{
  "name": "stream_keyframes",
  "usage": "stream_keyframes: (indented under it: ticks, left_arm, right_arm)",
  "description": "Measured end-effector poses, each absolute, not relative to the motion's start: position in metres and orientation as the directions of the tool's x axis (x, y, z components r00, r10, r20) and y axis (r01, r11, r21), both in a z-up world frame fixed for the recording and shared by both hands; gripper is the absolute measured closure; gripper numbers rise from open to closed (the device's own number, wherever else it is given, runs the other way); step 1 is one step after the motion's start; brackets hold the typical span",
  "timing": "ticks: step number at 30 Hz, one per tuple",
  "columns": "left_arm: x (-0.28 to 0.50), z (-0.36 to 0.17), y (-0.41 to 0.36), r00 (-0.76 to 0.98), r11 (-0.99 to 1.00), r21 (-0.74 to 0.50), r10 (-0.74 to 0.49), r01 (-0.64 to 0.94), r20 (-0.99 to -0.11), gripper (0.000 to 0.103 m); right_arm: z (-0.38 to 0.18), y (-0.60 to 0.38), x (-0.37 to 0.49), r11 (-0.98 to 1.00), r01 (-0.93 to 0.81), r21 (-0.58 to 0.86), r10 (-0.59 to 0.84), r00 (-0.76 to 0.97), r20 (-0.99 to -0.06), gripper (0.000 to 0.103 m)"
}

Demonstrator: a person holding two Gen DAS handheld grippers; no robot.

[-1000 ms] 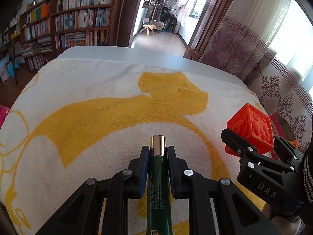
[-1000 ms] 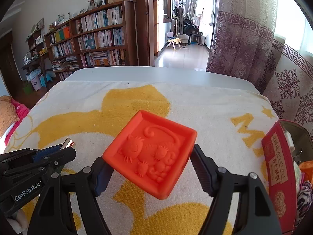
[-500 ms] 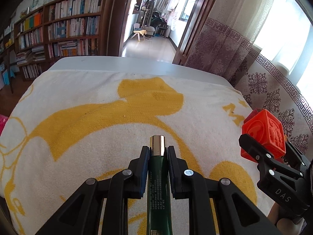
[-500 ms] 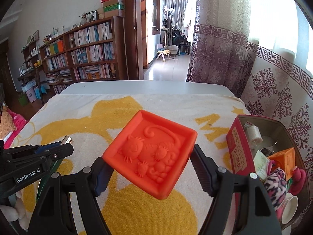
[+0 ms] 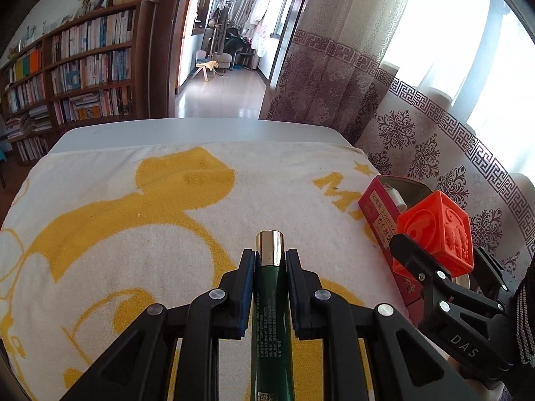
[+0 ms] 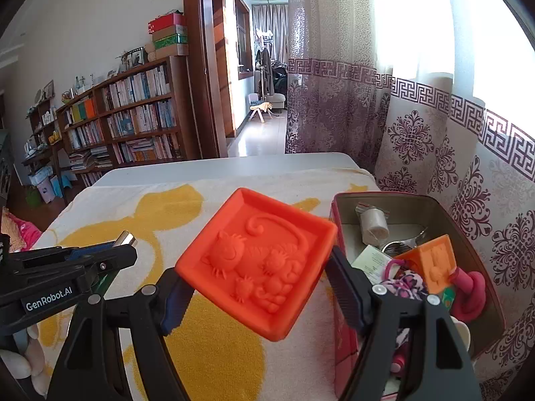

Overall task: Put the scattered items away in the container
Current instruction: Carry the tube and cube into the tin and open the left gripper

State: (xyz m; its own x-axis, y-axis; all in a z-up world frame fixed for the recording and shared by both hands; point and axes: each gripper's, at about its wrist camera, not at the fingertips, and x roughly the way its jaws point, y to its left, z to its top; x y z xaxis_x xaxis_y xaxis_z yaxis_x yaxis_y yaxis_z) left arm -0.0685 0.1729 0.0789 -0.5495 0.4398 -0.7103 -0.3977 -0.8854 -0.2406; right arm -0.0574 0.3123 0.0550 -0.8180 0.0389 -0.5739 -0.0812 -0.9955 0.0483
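Right gripper (image 6: 257, 287) clamped an orange block (image 6: 257, 267) just left of the red tin (image 6: 344, 334); left gripper (image 5: 269, 260) squeezed a green tube (image 5: 271, 317) above open towel (image 5: 133, 250).

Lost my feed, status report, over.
Left claw shut on green tube. Right claw shut on orange cube, beside the red tin. Tin already crowded; nothing blocking the way.

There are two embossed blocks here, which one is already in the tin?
The paler orange block, lying inside the red tin among other items. The red-orange block is clamped in the right tongs, outside it.
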Motion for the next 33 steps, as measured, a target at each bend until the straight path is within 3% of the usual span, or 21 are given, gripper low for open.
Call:
stream_keyframes:
  ticks: [19,33]
  left_arm:
    - [-0.046,0.104,0.317,-0.45,-0.765,-0.232,0.564,-0.601,-0.693,0.084]
    - [-0.061,0.123,0.382,-0.427,-0.716,-0.233,0.609,-0.658,-0.668,0.084]
  right_arm:
    - [0.077,0.459,0.017,-0.927,-0.345,0.149,0.234,-0.839,-0.491,0.025]
    - [0.068,0.482,0.02,-0.919,-0.356,0.171,0.229,-0.832,-0.506,0.025]
